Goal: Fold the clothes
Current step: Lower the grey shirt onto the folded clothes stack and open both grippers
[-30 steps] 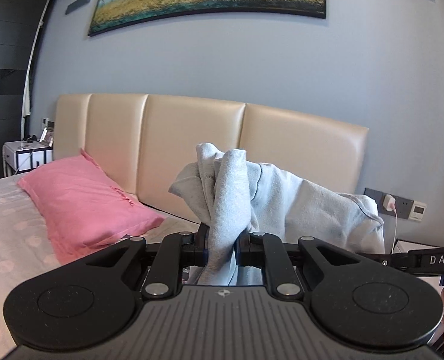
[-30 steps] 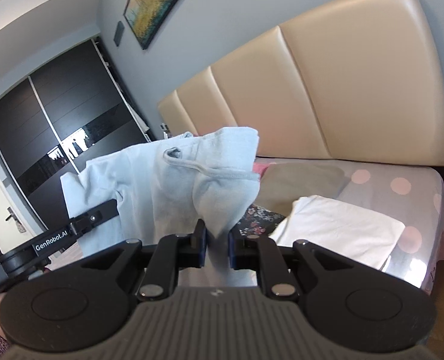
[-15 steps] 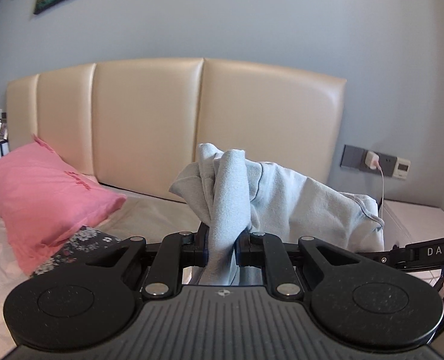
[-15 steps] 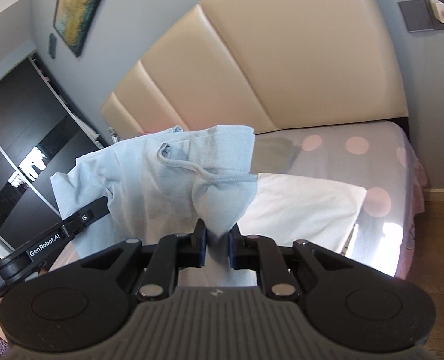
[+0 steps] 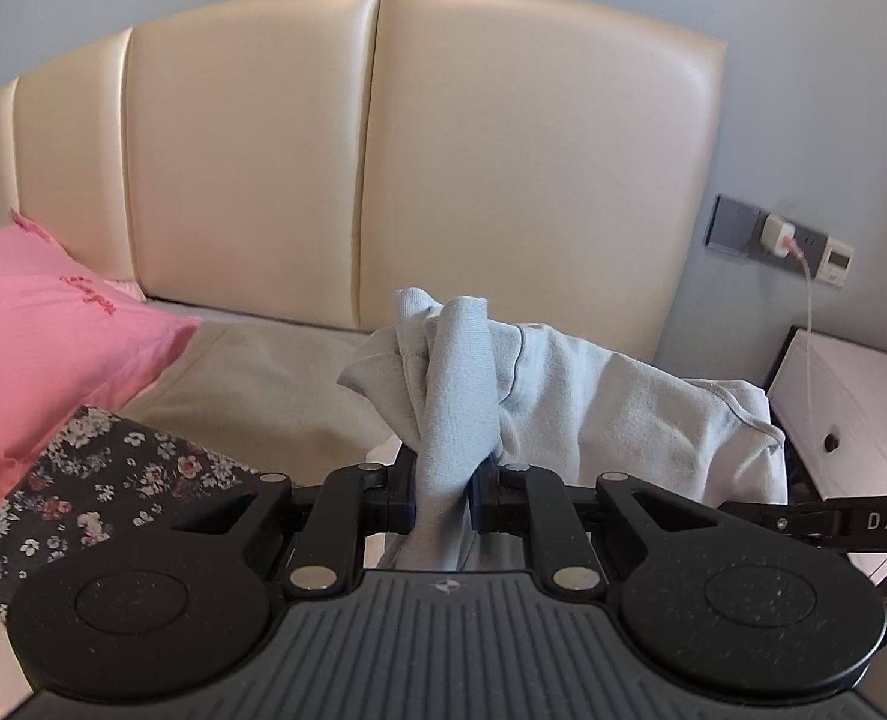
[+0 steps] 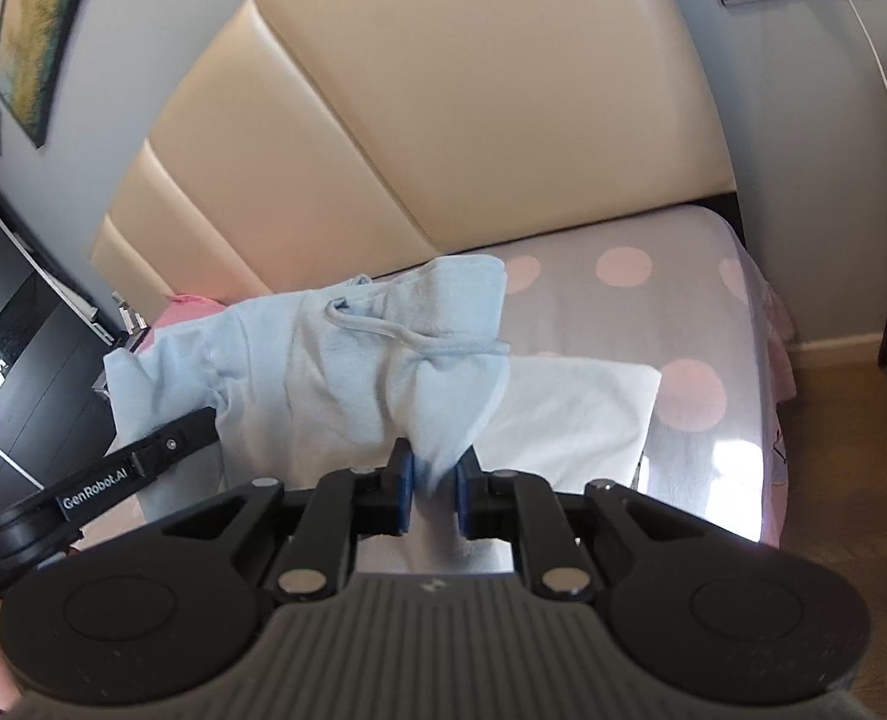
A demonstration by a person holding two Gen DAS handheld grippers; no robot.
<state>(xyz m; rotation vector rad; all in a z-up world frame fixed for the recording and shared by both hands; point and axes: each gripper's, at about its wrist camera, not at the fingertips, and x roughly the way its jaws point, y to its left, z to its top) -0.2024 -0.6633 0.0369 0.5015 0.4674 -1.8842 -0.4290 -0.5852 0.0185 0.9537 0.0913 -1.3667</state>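
Observation:
A light blue hoodie (image 5: 593, 396) hangs in the air between my two grippers above the bed. My left gripper (image 5: 441, 507) is shut on a bunched fold of it. My right gripper (image 6: 431, 501) is shut on another bunched part of the hoodie (image 6: 335, 372), near its drawstring (image 6: 395, 333). The cloth spans across between the grippers. A folded white garment (image 6: 569, 420) lies on the bed below the hoodie, partly hidden by it.
A pink pillow (image 5: 41, 348) lies at the left by the cream headboard (image 5: 383, 168). A dark floral cloth (image 5: 101, 480) and a beige cloth (image 5: 263, 384) lie on the bed. The polka-dot sheet (image 6: 683, 312) ends at the bed's right edge; a white nightstand (image 5: 851, 414) stands beyond.
Both grippers have tilted downward and moved right with the hoodie in them, so the bed and headboard now fill the views. The grips have not changed.

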